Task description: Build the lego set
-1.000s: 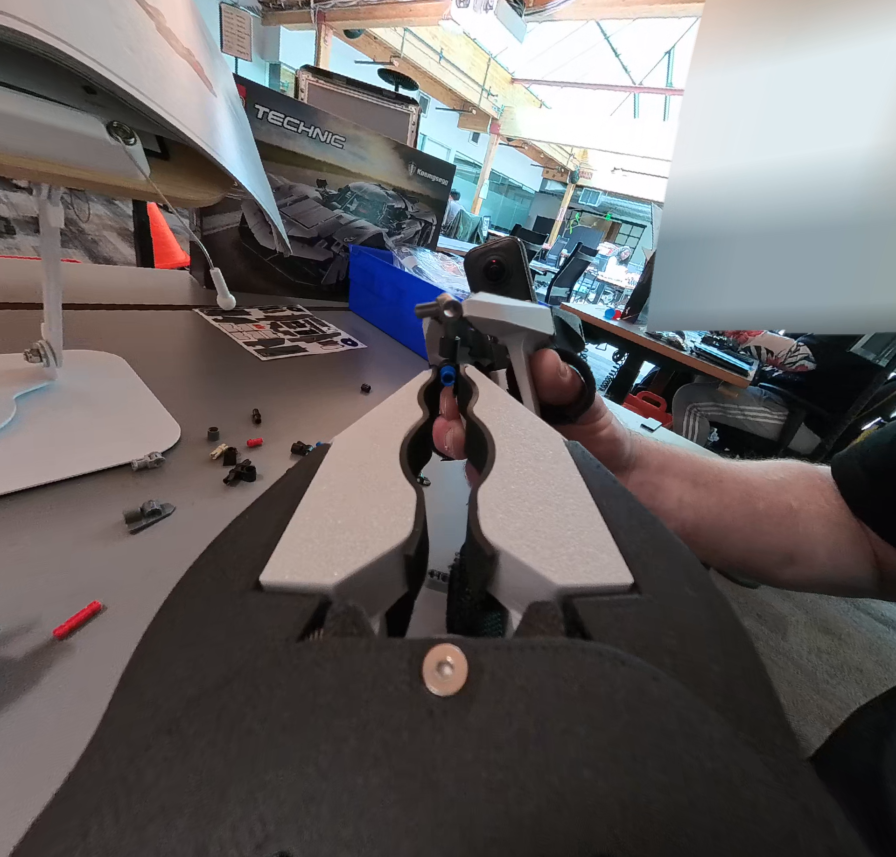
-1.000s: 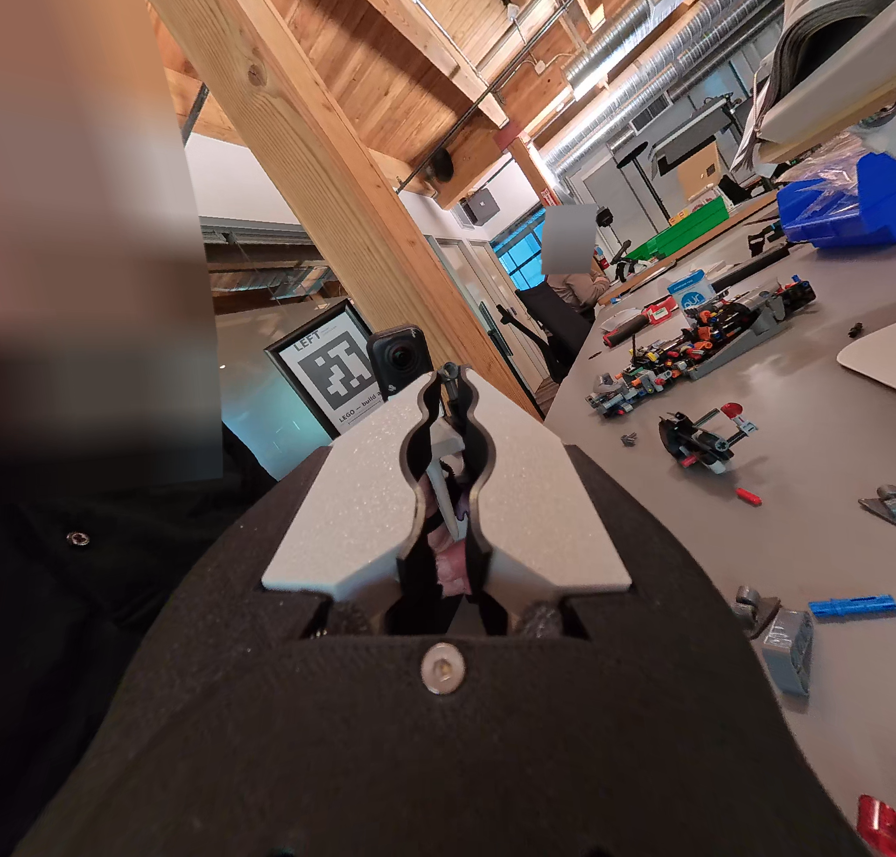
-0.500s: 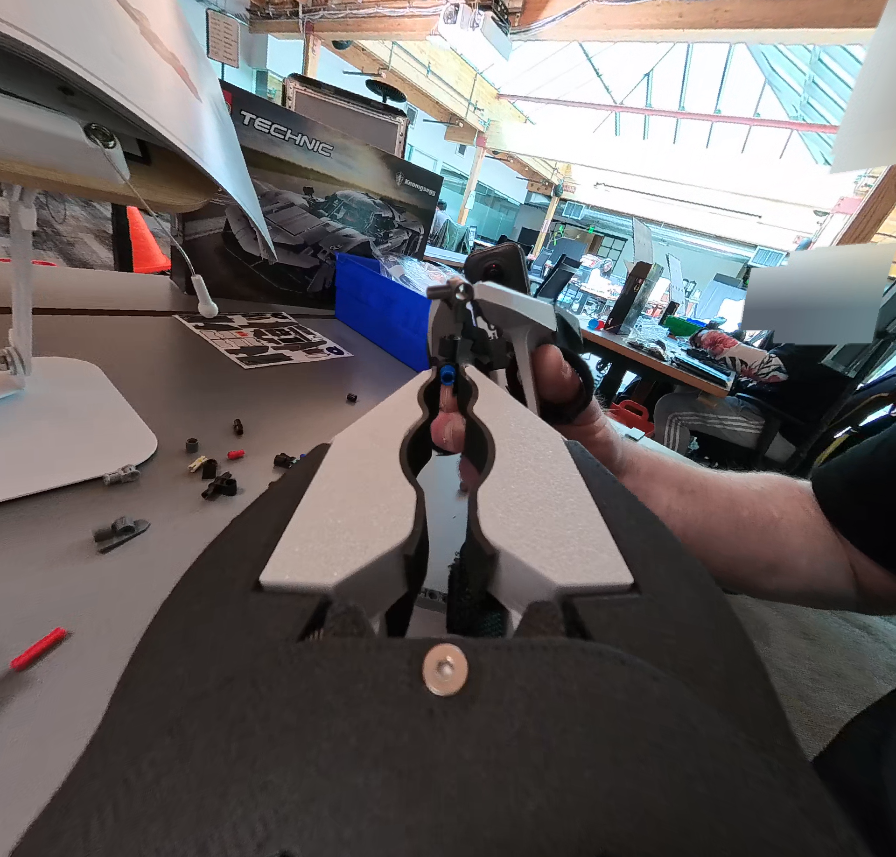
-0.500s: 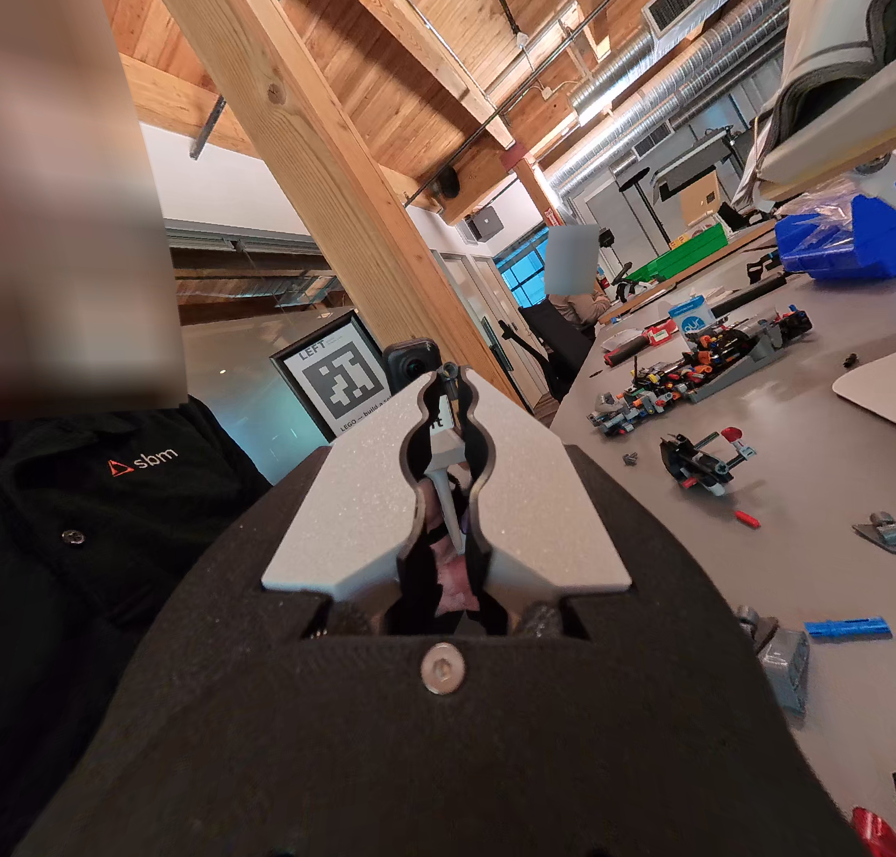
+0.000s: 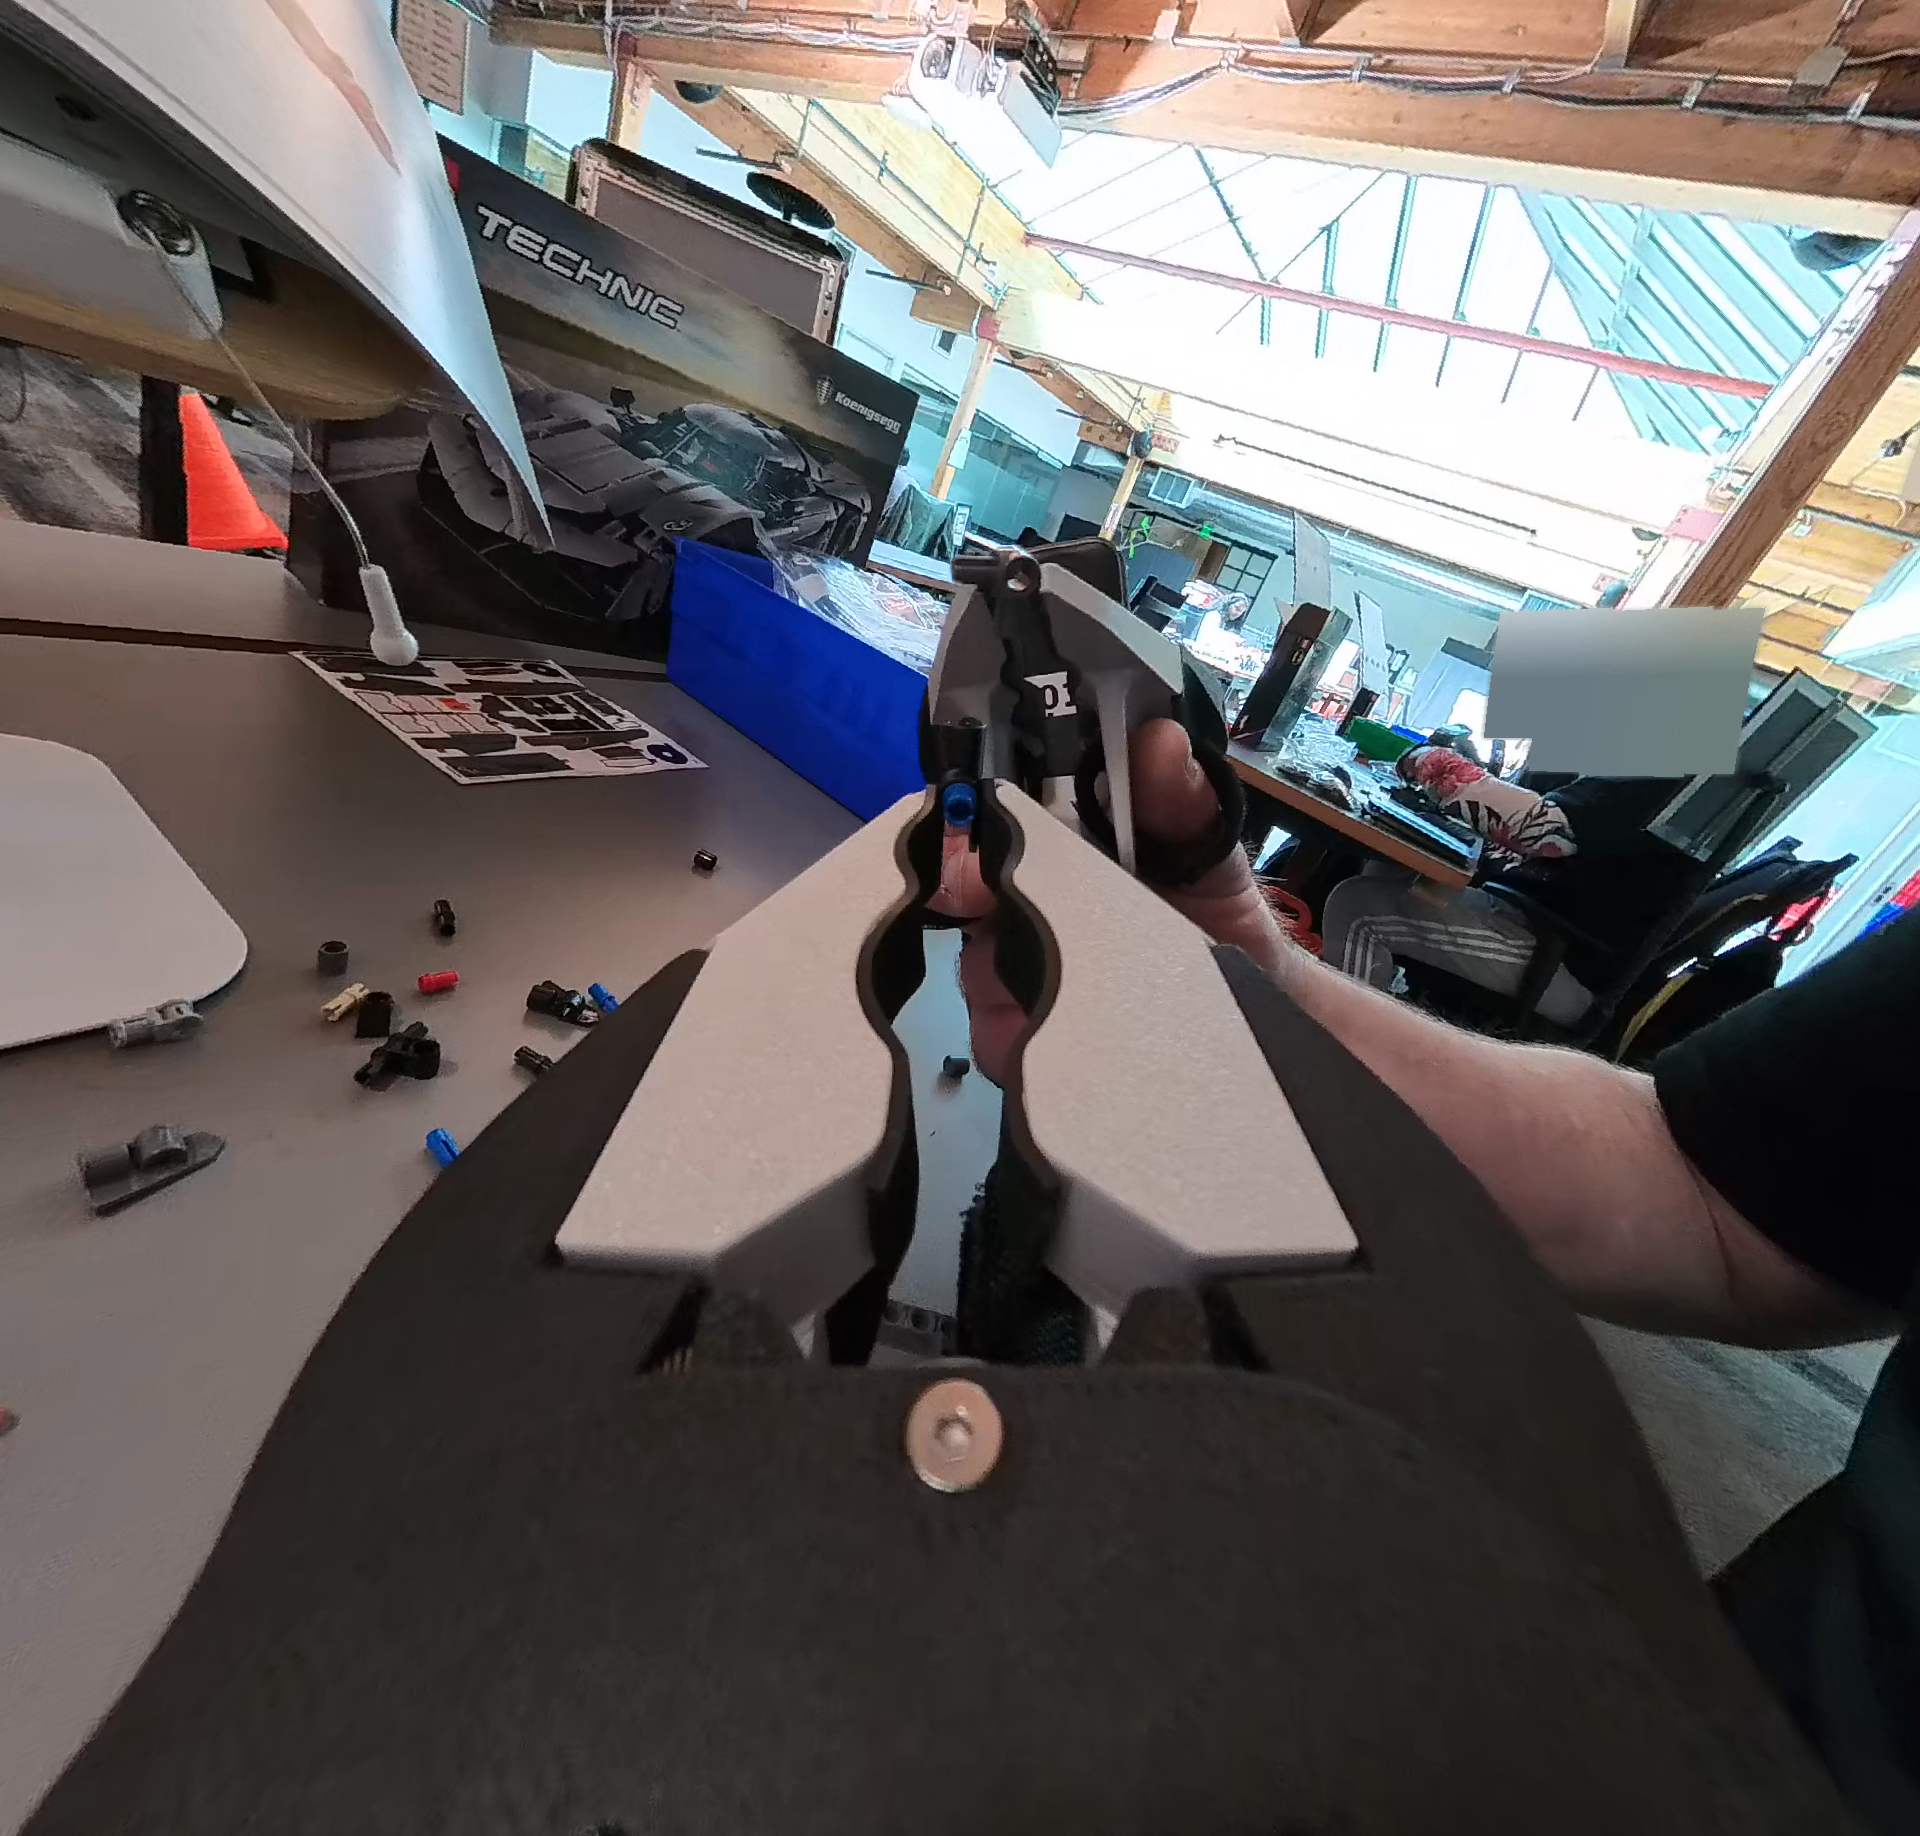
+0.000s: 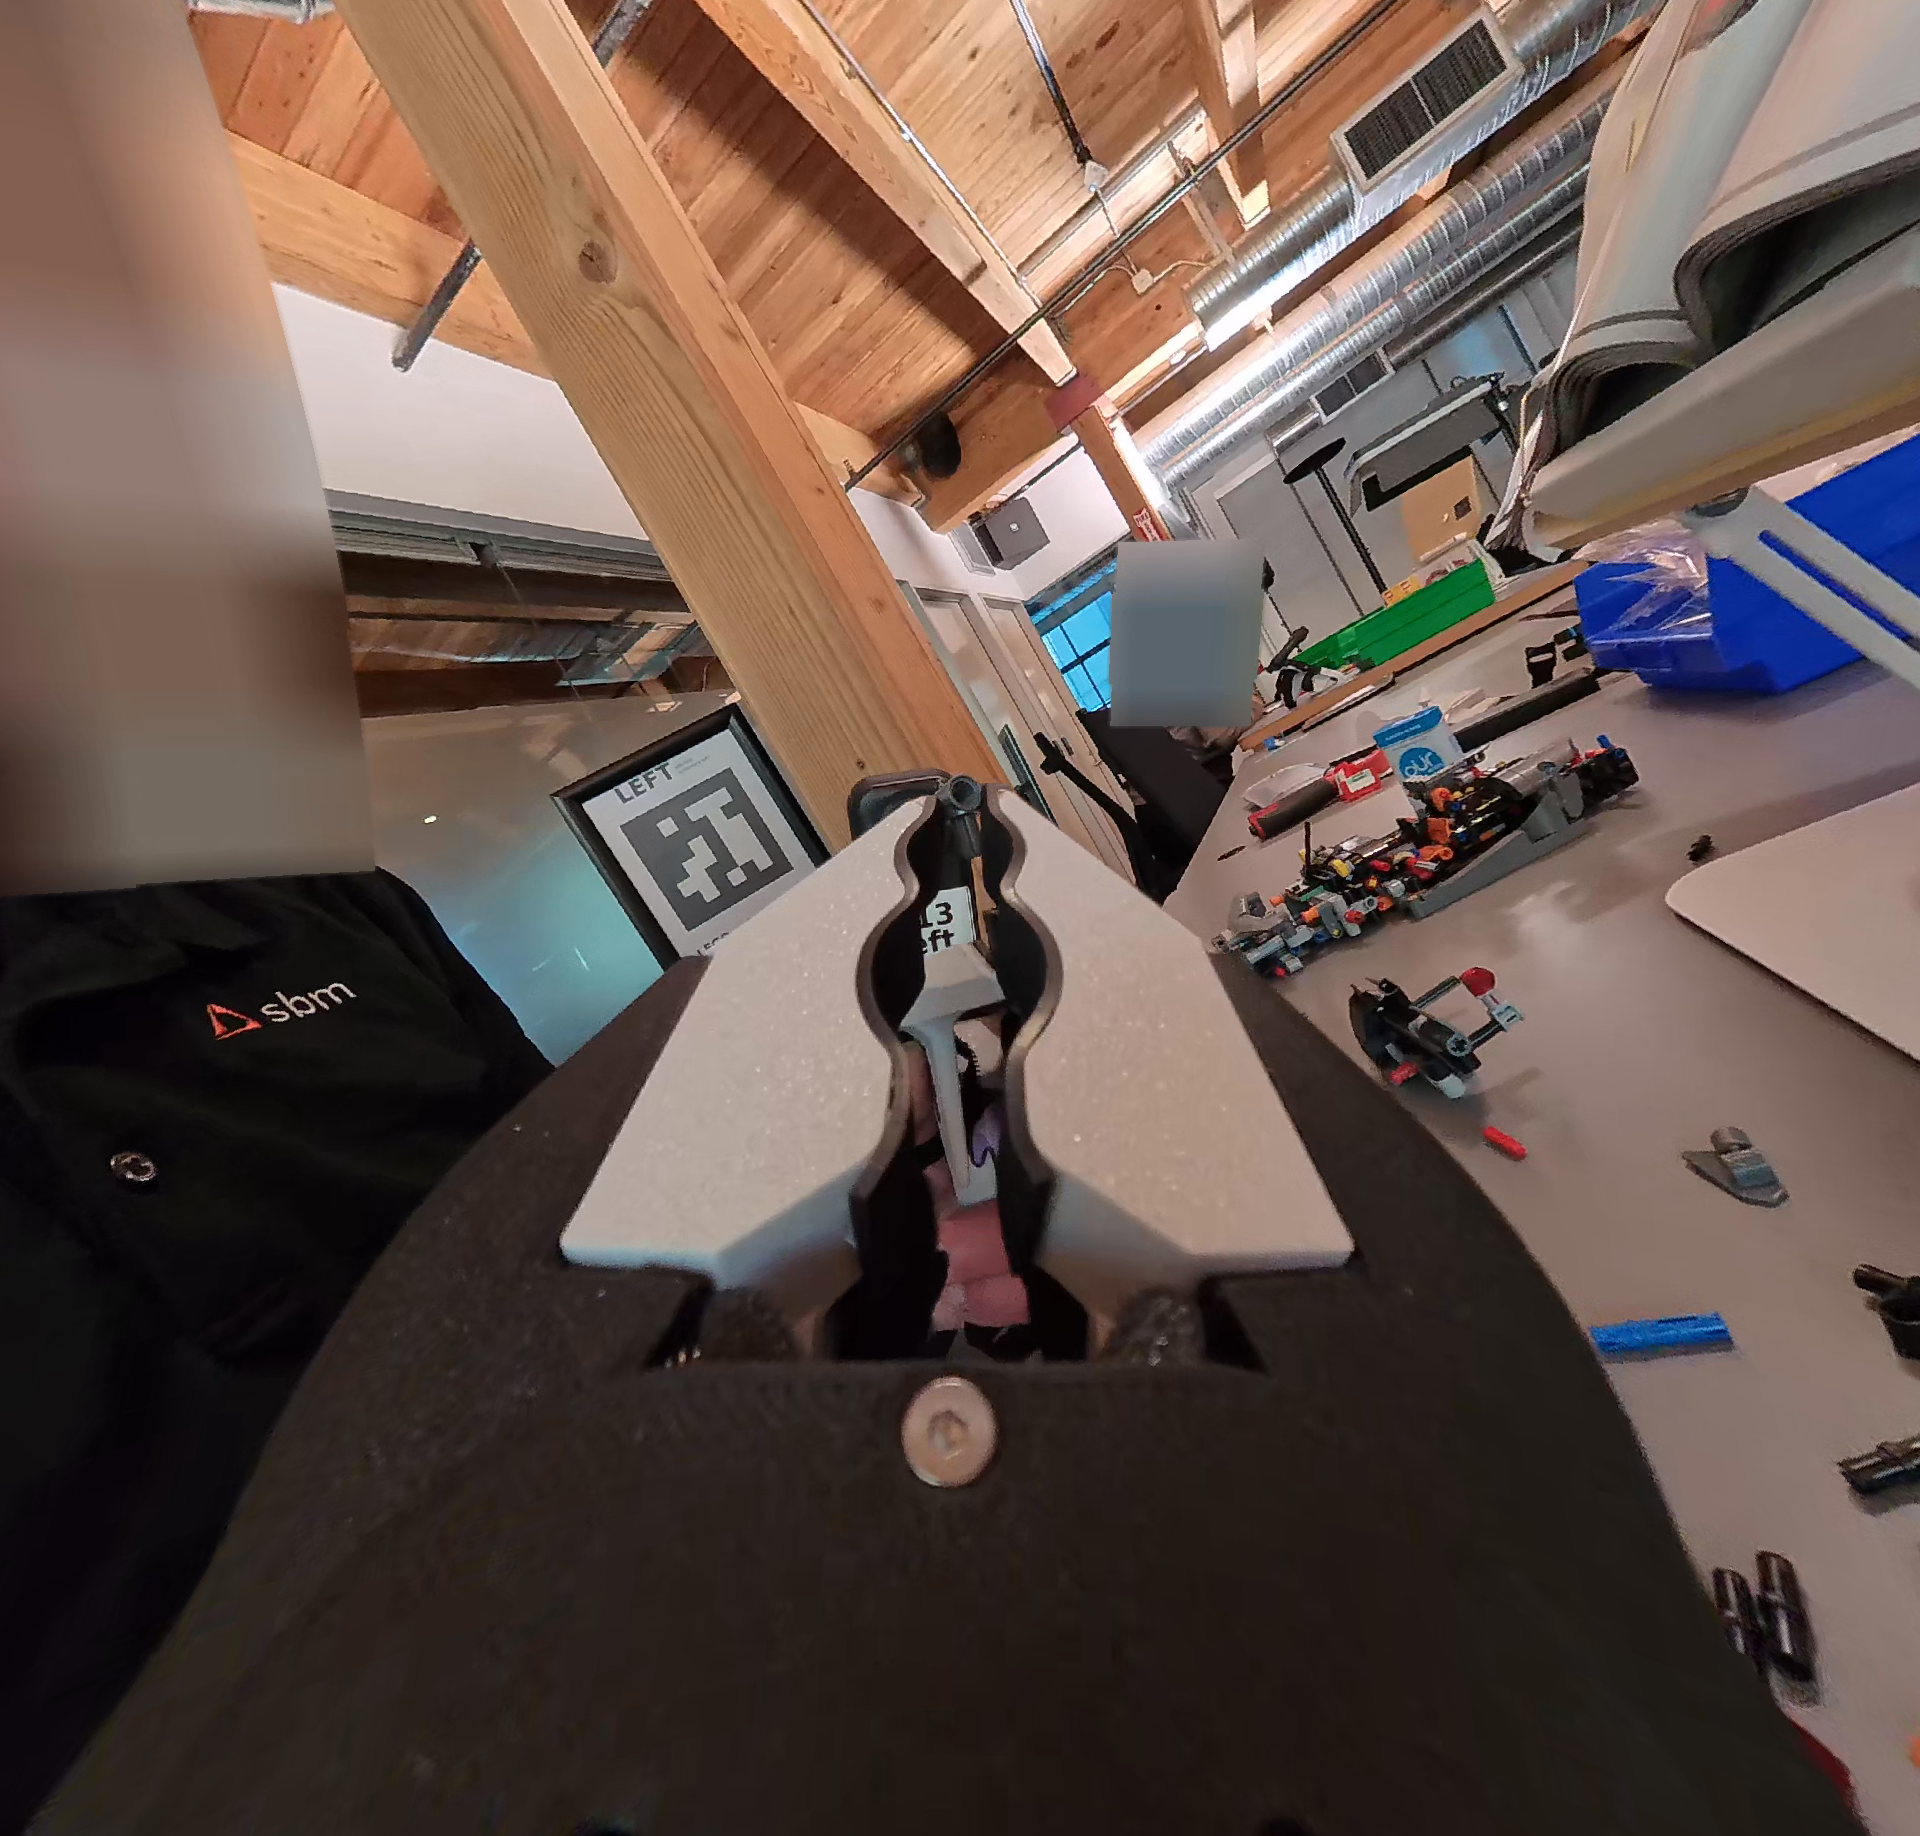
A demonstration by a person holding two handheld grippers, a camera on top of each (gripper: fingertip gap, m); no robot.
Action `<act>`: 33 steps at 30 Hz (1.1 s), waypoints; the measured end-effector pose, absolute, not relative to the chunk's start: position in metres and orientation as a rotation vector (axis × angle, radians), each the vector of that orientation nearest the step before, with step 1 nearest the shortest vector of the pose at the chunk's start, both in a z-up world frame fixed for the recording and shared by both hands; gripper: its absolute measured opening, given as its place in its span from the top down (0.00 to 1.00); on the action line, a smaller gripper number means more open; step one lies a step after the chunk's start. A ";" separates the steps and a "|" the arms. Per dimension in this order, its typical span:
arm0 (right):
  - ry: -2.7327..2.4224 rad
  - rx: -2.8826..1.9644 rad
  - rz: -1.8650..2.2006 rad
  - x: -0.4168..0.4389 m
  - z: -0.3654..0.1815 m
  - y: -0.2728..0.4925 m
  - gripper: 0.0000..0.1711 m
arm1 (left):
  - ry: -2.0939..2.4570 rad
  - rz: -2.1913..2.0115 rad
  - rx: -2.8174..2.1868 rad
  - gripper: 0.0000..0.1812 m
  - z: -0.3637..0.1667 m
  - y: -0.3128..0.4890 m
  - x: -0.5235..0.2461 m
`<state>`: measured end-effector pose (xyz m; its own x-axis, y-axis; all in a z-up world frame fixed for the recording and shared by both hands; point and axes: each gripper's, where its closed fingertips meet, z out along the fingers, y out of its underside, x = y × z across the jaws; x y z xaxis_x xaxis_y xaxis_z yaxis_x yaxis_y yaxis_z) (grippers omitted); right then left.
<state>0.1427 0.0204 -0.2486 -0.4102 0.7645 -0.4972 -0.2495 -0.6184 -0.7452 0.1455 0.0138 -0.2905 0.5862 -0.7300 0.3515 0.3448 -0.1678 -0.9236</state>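
My left gripper (image 5: 961, 801) is shut on a small blue pin (image 5: 958, 805) with a black piece (image 5: 962, 747) on its far end, held up above the grey table (image 5: 312, 851). My right gripper (image 5: 1006, 591) faces it tip to tip, held by a hand. It is shut on a thin dark grey Lego piece (image 5: 997, 573). In the right wrist view, my right gripper (image 6: 961, 799) grips that dark piece (image 6: 961, 794) at its tip. The left gripper shows behind it through the gap.
Loose small parts (image 5: 395, 1048) and a sticker sheet (image 5: 499, 716) lie on the table left. A blue bin (image 5: 790, 674), the set's box (image 5: 665, 456) and a white stand base (image 5: 94, 903) stand behind. The right wrist view shows a long partial build (image 6: 1434, 861) and a small assembly (image 6: 1423, 1033). My right fingertips sit around 4 cm from my left ones.
Both grippers stay shut and tip to tip. The right gripper has tilted and risen a little in the left wrist view. Both views have shifted slightly.
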 end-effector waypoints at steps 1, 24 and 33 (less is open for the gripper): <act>-0.771 -1.147 2.063 0.144 -0.249 0.022 0.98 | 0.350 -0.986 -1.449 0.98 -0.290 0.014 0.146; -0.746 -1.148 2.046 0.150 -0.250 0.032 0.98 | 0.312 -1.124 -1.428 0.98 -0.285 0.019 0.147; -0.740 -1.134 2.041 0.154 -0.247 0.034 0.98 | 0.292 -1.184 -1.414 0.98 -0.283 0.021 0.146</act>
<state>0.1540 0.0337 -0.2469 -0.3908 0.7792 -0.4900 -0.2841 -0.6085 -0.7410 0.1455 0.0210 -0.2829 0.4487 -0.7597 0.4707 0.4533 -0.2604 -0.8525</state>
